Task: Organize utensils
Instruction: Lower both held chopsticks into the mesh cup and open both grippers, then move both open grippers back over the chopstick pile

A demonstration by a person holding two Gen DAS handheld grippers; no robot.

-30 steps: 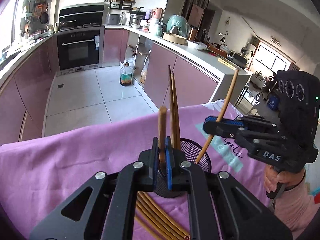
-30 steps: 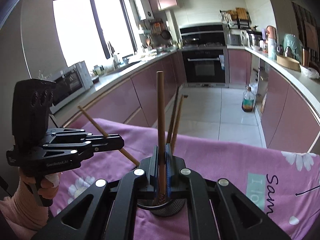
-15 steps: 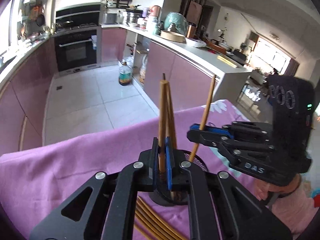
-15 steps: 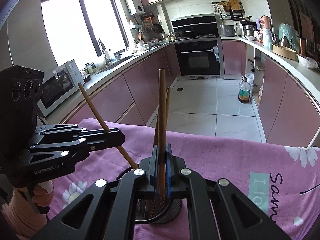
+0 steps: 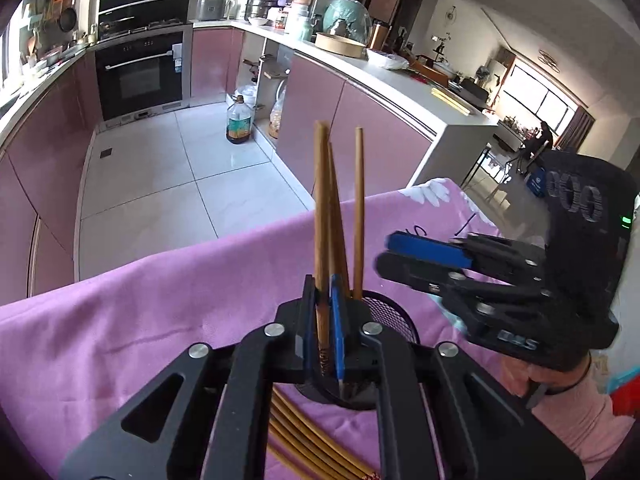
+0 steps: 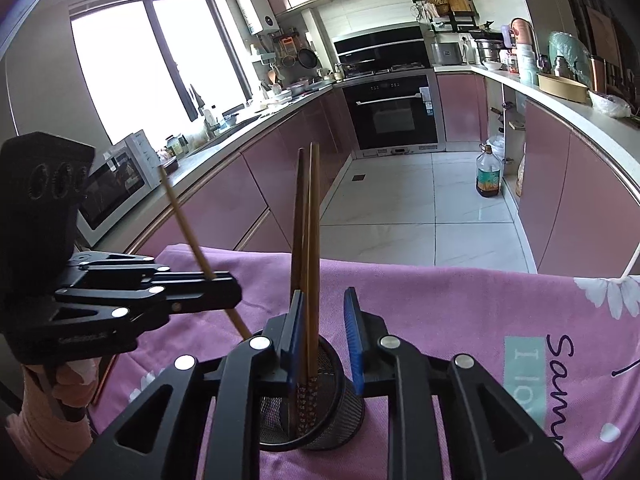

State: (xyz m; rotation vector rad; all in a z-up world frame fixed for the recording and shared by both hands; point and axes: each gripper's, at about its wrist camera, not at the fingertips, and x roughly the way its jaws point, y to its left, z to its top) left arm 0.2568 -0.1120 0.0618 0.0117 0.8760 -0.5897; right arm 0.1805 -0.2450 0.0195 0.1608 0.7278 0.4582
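Chopsticks [image 6: 313, 248] brown, upright in holder [image 6: 320, 420] | right jaws just parted | left jaws clamp chopstick [image 5: 321, 216]

Left wrist view: we find chopsticks being sorted into a mesh cup.

We see the left gripper [image 5: 323, 312] clamped on one chopstick [image 5: 321, 216], held upright over the black mesh cup [image 5: 394, 316] on the purple cloth [image 5: 140, 312]. Two more chopsticks [image 5: 358, 216] stand in the cup. We note the right gripper [image 5: 404, 254] just beside it, jaws a little apart with nothing between them. Loose chopsticks [image 5: 304, 440] lie on the cloth below.
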